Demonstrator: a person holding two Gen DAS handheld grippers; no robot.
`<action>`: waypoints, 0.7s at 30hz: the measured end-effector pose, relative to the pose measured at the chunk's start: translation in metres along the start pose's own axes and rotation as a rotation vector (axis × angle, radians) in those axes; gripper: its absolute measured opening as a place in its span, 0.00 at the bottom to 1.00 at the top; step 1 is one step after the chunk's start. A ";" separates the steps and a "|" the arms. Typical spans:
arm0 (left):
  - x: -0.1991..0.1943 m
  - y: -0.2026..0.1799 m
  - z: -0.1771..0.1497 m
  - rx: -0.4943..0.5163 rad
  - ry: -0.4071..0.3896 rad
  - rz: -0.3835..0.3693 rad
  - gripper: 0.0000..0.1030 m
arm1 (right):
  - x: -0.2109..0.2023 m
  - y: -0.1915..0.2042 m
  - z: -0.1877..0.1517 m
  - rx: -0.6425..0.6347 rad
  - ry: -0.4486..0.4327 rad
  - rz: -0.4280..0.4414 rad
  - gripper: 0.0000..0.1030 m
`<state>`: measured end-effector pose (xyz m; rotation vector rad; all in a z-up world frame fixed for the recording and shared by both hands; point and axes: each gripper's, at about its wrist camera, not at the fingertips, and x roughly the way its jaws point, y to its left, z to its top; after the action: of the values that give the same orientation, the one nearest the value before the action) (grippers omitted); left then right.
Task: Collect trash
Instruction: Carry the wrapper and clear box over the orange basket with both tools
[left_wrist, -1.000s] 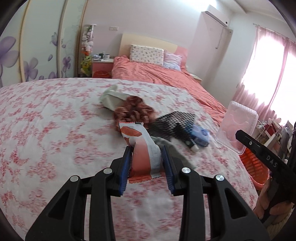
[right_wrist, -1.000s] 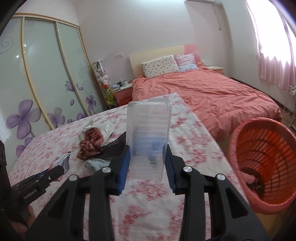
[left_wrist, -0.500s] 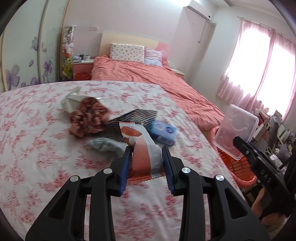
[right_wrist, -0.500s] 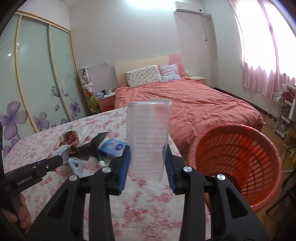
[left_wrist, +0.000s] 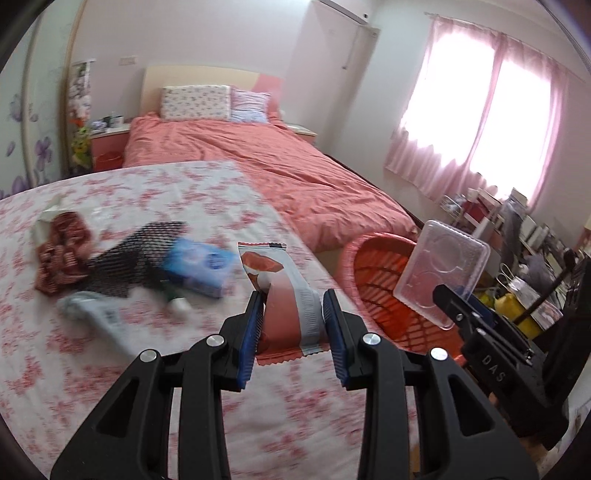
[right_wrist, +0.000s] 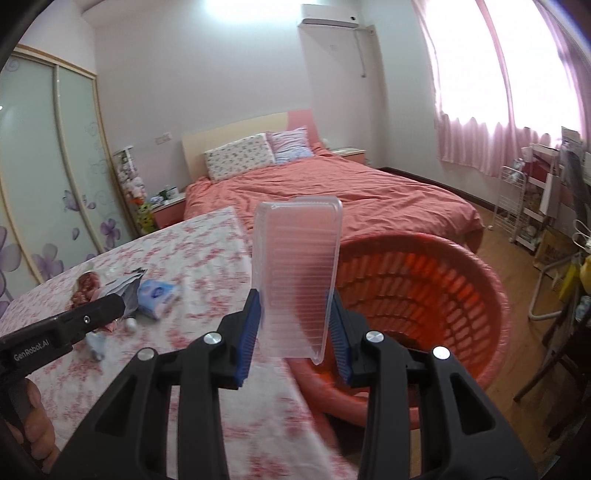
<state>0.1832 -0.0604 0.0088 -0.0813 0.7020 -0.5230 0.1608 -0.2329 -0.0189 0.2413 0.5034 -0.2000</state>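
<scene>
Clear, ribbed plastic container lid (right_wrist: 297, 280), light but slippery, sat clamped in the right gripper (right_wrist: 294, 332) jaws over the orange mesh basket (right_wrist: 461, 295); the left gripper (left_wrist: 293, 328) pinched a limp red-and-white snack wrapper (left_wrist: 286, 295) near the bed's right edge.

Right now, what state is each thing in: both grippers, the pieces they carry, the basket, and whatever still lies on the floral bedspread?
Left gripper: shut on the red and white snack wrapper.
Right gripper: shut on the clear plastic container lid, held upright.
Orange plastic basket: open-topped, beside the bed, lid in front of its rim.
Blue tissue pack: lying on the bedspread.
Black mesh netting: lying loose.
Red-brown crumpled wrapper: lying crumpled.
</scene>
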 end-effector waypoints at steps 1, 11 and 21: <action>0.004 -0.007 0.000 0.009 0.003 -0.012 0.33 | 0.000 -0.006 0.000 0.004 -0.002 -0.013 0.35; 0.037 -0.062 0.001 0.074 0.034 -0.120 0.33 | -0.001 -0.058 -0.004 0.061 -0.020 -0.109 0.35; 0.059 -0.094 0.000 0.120 0.056 -0.178 0.33 | 0.003 -0.095 -0.010 0.103 -0.023 -0.157 0.35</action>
<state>0.1805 -0.1709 -0.0037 -0.0172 0.7204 -0.7393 0.1349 -0.3212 -0.0462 0.3000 0.4901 -0.3825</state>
